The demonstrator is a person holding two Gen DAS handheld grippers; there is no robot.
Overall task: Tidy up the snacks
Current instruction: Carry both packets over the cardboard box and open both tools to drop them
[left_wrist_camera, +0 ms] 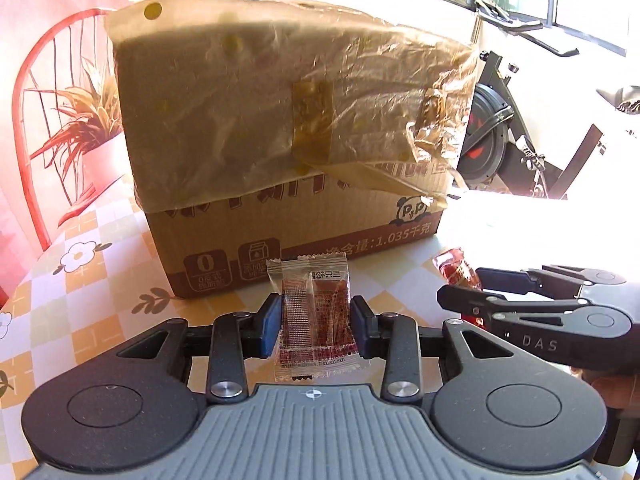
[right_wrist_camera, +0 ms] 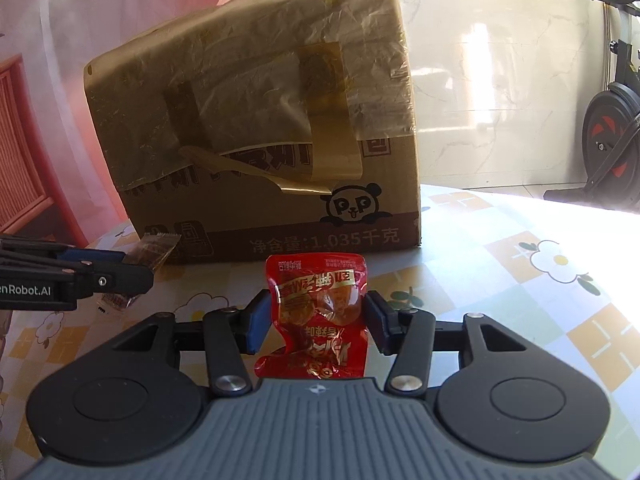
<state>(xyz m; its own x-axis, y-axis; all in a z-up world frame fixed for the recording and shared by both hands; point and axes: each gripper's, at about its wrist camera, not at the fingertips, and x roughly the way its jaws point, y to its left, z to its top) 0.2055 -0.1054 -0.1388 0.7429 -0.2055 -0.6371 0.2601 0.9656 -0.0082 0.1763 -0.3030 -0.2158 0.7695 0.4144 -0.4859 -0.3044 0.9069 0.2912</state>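
Note:
My left gripper is shut on a clear packet with a brown snack, held upright just above the table in front of the cardboard box. My right gripper is shut on a red snack pouch, also held in front of the box. In the left wrist view the right gripper shows at the right with the red pouch. In the right wrist view the left gripper shows at the left with the clear packet. The box's open top is out of view.
The table has a checked cloth with flowers. A red chair and a potted plant stand behind the box at left. An exercise bike stands on the floor at right.

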